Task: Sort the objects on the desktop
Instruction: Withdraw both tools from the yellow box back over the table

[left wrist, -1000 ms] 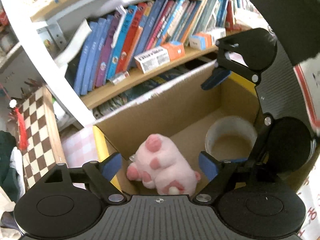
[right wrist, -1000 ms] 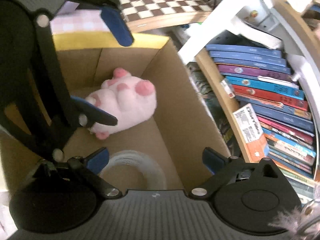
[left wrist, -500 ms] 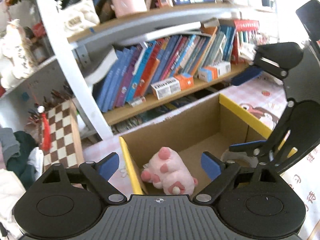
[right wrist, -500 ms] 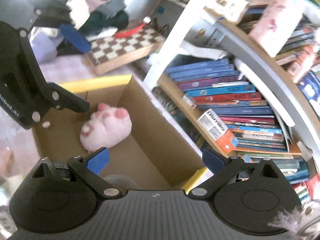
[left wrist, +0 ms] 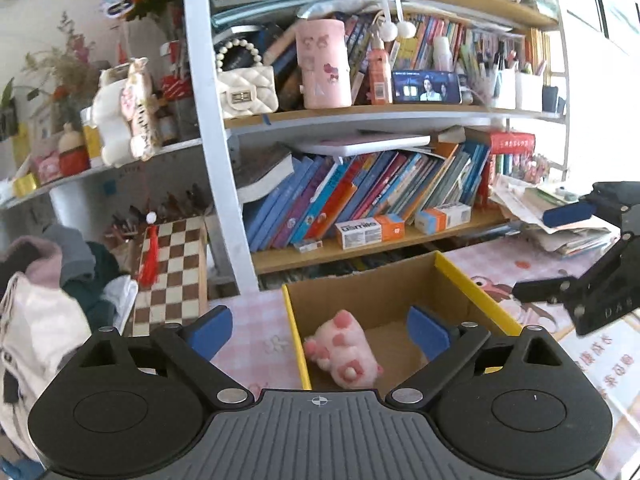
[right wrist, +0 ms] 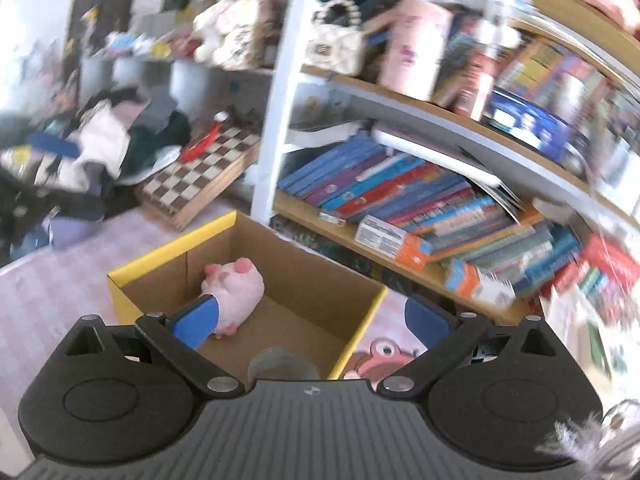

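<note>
A pink plush pig (left wrist: 344, 350) lies inside an open cardboard box with yellow rims (left wrist: 472, 288) on the pink tablecloth. It also shows in the right wrist view (right wrist: 236, 288), in the same box (right wrist: 168, 248), next to a roll of clear tape (right wrist: 282, 362). My left gripper (left wrist: 318, 330) is open and empty, held above and behind the box. My right gripper (right wrist: 312, 320) is open and empty, above the box's near side. The right gripper also shows at the right edge of the left wrist view (left wrist: 592, 272).
A bookshelf (left wrist: 380, 240) with leaning books and small boxes stands right behind the box. A chessboard (left wrist: 172, 272) and a heap of clothes (left wrist: 48, 280) lie to the left. Papers (left wrist: 560, 220) are piled at the right.
Both grippers have risen and pulled back from the box, empty. The pig and the tape roll stay in the box. The right wrist view is blurred by motion.
</note>
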Demonstrator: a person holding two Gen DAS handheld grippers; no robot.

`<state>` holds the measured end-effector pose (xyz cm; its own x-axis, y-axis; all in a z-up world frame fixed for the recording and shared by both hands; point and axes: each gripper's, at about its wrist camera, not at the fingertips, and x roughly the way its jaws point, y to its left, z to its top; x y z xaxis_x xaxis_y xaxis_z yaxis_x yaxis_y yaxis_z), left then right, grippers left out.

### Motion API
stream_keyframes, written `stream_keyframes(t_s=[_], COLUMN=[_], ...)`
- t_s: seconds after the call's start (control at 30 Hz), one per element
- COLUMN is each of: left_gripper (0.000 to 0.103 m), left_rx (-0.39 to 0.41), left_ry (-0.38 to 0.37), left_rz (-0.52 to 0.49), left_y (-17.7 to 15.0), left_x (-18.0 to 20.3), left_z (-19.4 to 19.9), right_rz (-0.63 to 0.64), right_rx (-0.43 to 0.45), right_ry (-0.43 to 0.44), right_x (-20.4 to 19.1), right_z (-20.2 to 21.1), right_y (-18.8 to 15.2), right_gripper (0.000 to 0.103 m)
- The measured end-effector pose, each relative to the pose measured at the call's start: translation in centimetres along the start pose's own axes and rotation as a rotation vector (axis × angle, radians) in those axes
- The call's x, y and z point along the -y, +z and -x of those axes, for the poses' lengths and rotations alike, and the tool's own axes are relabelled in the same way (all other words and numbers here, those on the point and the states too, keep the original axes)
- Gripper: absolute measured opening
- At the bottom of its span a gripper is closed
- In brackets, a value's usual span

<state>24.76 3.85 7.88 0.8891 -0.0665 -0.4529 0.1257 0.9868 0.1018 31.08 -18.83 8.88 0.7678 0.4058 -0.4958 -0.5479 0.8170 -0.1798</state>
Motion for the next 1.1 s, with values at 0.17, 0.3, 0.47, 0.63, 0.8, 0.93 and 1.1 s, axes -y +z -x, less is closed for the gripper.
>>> stream_keyframes(t_s=[0.17, 0.3, 0.47, 0.63, 0.8, 0.93, 1.1], left_gripper=[0.097, 0.097, 0.097, 0.097, 0.097, 0.097, 0.097], left_rx=[-0.007, -0.016, -0.053, -0.084, -0.102, -0.117, -0.143], left_ry=[0.007, 0.033, 0.038, 0.034, 0.035, 0.032, 0.021], left_rz=[0.057, 0.099, 0.112, 0.111, 0.133, 0.157, 0.157], left_y=[-2.2, -4.2, -6.4, -8.3, -10.1, -11.5, -12.8], left_x=[-0.1, 0.0, 0.2, 0.6, 1.0, 1.0, 1.1], left_z=[2.3, 3.7, 4.9, 5.7, 6.7, 7.5, 8.0], right_rz=[-0.079, -0.121, -0.178, -0.232, -0.316, -0.327, -0.304], right_rx=[-0.001, -0.030, -0.071, -0.110, -0.113, -0.123, -0.147], right_ry=[-0.059, -0.105, -0.090, -0.071, -0.109, -0.140, -0.159], right_x=[-1.0, -2.6, -5.3, -7.9, -9.4, -10.5, -12.1], right_z=[2.8, 4.1, 4.9, 5.5, 6.8, 7.6, 8.0], right_y=[-2.2, -4.5, -7.4, -9.4, -10.7, -11.7, -12.5], right_gripper=[0.101, 0.101, 0.101, 0.101, 0.101, 0.101, 0.101])
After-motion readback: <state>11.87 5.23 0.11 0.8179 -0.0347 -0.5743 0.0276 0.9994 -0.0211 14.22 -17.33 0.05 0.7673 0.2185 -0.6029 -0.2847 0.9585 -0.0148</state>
